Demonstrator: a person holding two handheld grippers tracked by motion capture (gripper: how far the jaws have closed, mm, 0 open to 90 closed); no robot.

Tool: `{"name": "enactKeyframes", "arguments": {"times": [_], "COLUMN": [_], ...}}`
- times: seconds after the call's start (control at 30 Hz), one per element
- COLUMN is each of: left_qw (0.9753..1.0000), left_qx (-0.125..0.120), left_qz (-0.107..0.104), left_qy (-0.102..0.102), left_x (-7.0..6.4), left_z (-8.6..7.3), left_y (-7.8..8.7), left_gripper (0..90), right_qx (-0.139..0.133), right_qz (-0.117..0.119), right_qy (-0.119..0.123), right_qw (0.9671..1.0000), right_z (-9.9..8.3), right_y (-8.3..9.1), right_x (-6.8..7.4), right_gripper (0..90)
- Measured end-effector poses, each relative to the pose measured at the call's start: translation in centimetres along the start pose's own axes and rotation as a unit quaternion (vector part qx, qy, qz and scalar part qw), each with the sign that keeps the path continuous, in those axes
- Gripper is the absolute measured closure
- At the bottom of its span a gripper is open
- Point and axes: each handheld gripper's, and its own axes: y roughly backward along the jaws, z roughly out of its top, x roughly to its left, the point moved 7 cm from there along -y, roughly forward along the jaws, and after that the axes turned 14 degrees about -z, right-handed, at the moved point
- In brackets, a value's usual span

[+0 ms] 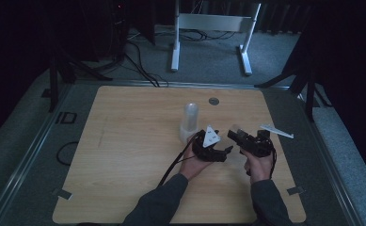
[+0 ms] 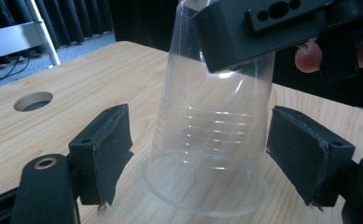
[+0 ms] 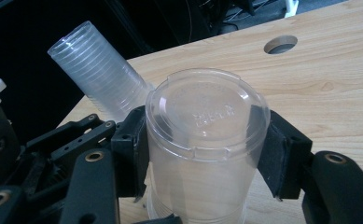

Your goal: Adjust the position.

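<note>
Clear cup (image 2: 212, 140) upside down, wide rim on the table (image 1: 124, 155) or very near it, right of the middle and about halfway between the near edge and the far edge. Held up high by the right gripper (image 3: 202, 149), pads pressed on both sides near the flat bottom. Left gripper (image 2: 200, 158) wide apart, one pad on each side of the lower part, not touching yet.

Could go wrong in a few ways. Thin and bendy by the look of it, so may crumple or crack with too hard a squeeze from two sides at once. Smooth and slanted too, so may pop out with a soft squeeze or a quick pull. May tip over with a bump from one left pad before the other. Stack of cups (image 3: 100, 74) just beside, toward the far edge and to the left; easy to knock down with a wide swing of the left gripper.

Room for moving: lots of bare wood on the left half and toward the near edge. Less on the right, with the right edge not far off. Round hole (image 2: 33, 101) near the far edge, well apart from the cup; best kept away from with the rim. Safest way out: straight up, slowly.
</note>
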Motion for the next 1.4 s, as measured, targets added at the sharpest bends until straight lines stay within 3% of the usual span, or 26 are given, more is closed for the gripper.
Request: {"name": "enactKeyframes", "arguments": {"times": [0.27, 0.57, 1.4], "left_qw": [0.9999, 0.9997, 1.0000], "left_qx": [0.005, 0.009, 0.005], "left_qz": [0.002, -0.001, 0.000], "left_qy": [-0.012, -0.022, -0.005], "left_x": [-0.35, -0.71, -0.20], "left_z": [-0.05, -0.23, -0.64], "left_y": [0.02, -0.20, -0.39], "left_gripper": [21.9, 20.8, 21.5], "right_qx": [0.001, 0.004, 0.019], "right_qz": [0.002, 0.021, 0.064], "right_qy": [-0.008, -0.027, -0.074], "right_qw": [1.0000, 0.9994, 0.9951], "right_z": [0.06, 0.14, 0.23], "right_y": [-0.01, -0.01, -0.04], "right_x": [-0.06, 0.03, 0.13], "right_gripper": [42.0, 42.2, 42.8]}}
